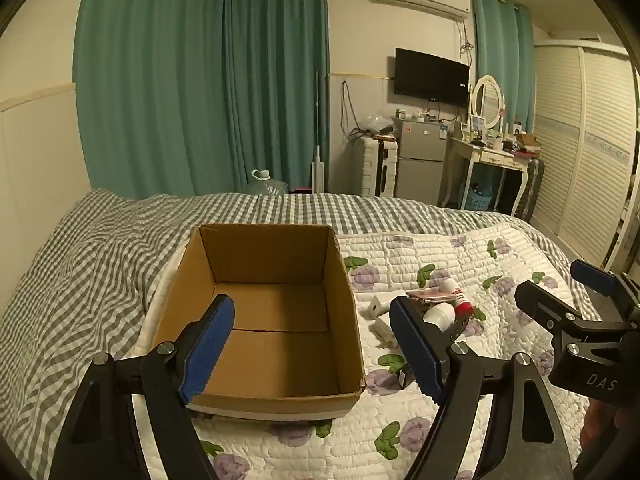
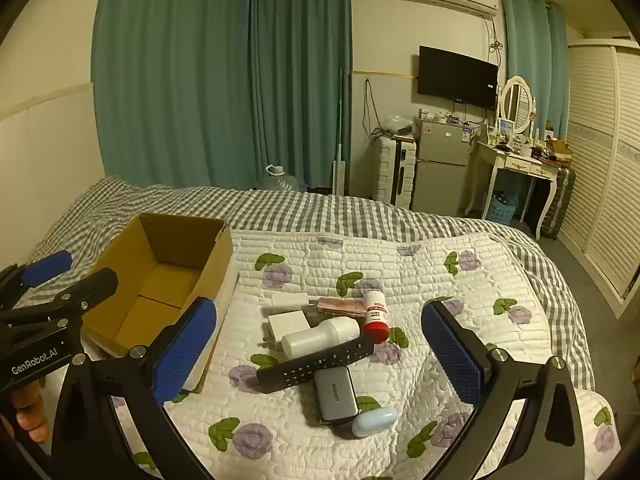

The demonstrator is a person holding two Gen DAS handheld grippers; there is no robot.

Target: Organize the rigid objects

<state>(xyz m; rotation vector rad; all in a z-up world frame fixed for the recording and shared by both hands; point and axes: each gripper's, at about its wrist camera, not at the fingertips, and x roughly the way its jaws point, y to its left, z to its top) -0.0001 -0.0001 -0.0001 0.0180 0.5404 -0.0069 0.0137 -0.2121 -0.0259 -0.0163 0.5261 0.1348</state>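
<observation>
**Both grippers wide apart above the bed, box bare inside, clutter beside it**

The left gripper (image 1: pixel 312 344) hovers over the open cardboard box (image 1: pixel 276 402), its blue-padded fingers (image 1: pixel 210 348) spread wide and holding nothing; one pad hangs over the box's near-left corner, the other over the quilt just outside the box's right wall. The box sits on a floral quilt (image 2: pixel 440 264) laid across a grey checked bedspread (image 1: pixel 80 248), and nothing shows inside it (only the seam of its bottom flaps).

The right gripper (image 2: pixel 320 352) hangs over the pile of objects to the right of the box, its fingers likewise far apart and gripping nothing. Between them lies a black remote control (image 2: pixel 316 362), set diagonally, its near end resting on a grey UGREEN charger (image 2: pixel 335 394). A pale blue oval case (image 2: pixel 374 422) touches the charger's near corner. Behind the remote lies a white bottle (image 2: pixel 320 338) on its side, with a white plug adapter (image 2: pixel 288 323) just to its left and a red-capped white bottle (image 2: pixel 376 316) to its right, cap toward the camera. A pinkish flat packet (image 2: pixel 340 306) lies behind these, touching the red-capped bottle.

All the objects lie on the quilt, outside the box
</observation>
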